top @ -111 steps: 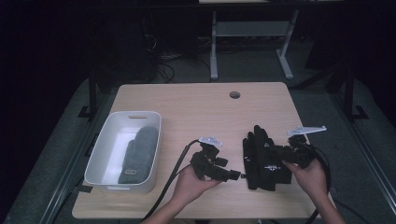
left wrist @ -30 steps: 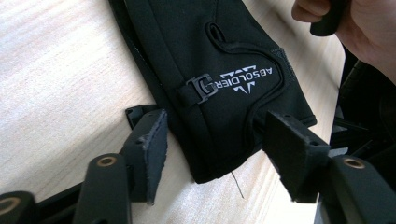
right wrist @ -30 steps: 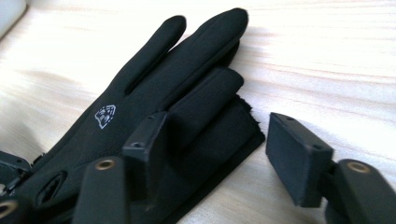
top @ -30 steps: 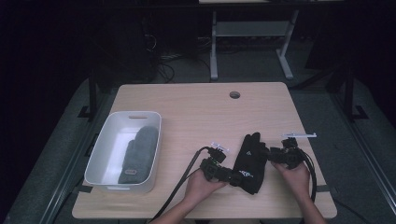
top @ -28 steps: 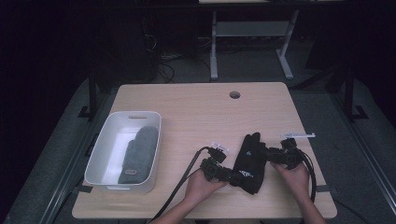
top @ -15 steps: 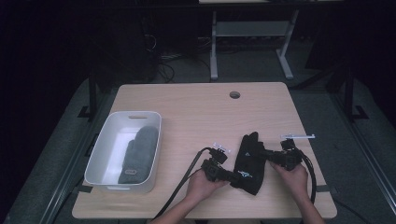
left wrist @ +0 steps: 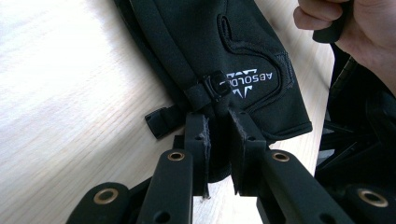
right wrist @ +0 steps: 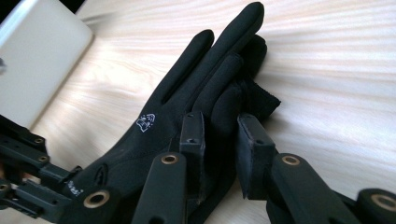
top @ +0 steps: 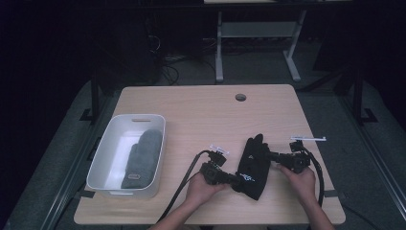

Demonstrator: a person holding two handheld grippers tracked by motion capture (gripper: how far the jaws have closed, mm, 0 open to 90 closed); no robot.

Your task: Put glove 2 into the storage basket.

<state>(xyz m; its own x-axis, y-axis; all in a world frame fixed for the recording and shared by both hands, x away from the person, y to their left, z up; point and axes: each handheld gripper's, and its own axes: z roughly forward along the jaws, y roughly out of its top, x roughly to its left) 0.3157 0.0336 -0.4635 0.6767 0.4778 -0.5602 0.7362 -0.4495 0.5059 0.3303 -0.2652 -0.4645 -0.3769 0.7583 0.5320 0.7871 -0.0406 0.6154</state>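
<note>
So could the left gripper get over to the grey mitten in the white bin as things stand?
Probably not right away. The left gripper is shut on the black glove's cuff. The table between it and the grey mitten in the white bin looks bare.

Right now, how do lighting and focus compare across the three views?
High view: the room is dark, only the table is lit, and the black glove shows little detail. Left gripper view: bright glare on the wood at left, glove logo sharp, jaws slightly soft. Right gripper view: washed-out wood, white bin blurred, glove fingers fairly clear.
</note>
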